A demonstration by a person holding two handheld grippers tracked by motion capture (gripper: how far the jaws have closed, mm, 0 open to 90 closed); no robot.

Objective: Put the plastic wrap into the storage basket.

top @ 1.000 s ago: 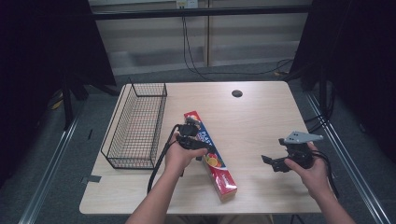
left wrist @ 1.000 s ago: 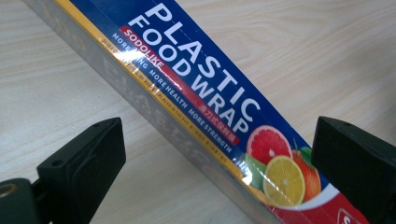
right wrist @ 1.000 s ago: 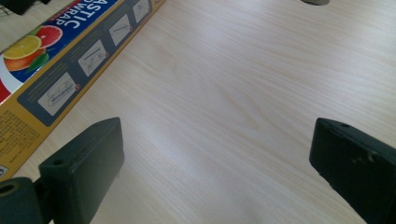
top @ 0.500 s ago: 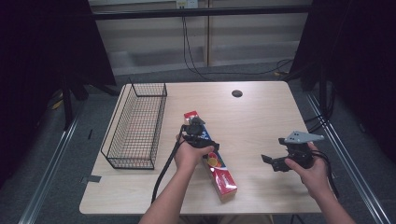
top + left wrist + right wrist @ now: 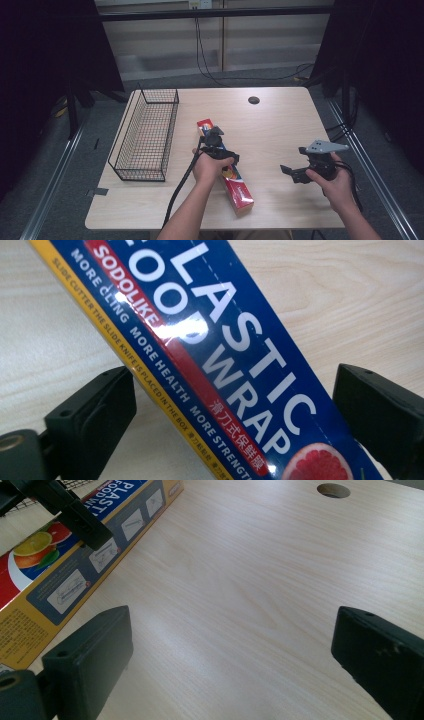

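A long plastic wrap box (image 5: 241,194), blue and red with a yellow edge, lies flat on the wooden table (image 5: 280,125), running from the middle toward the near edge. My left gripper (image 5: 219,150) points down over its middle. In the left gripper view the box (image 5: 215,340) lies between the jaws of this gripper (image 5: 235,390); they have just been closing but stand open, with a gap at the right jaw. My right gripper (image 5: 295,162) is held to the right of the box, open over bare wood (image 5: 232,640). It sees the box (image 5: 75,575) and the left gripper (image 5: 65,510).
A black wire basket (image 5: 167,135) stands at the table's left side, close to the box's far end. A round cable hole (image 5: 253,100) sits near the far edge. Cables trail from both grippers toward the near edge.
The left hand has moved from the box's left side onto its middle and come down, so the jaws now straddle it. The right hand and the box have stayed put.
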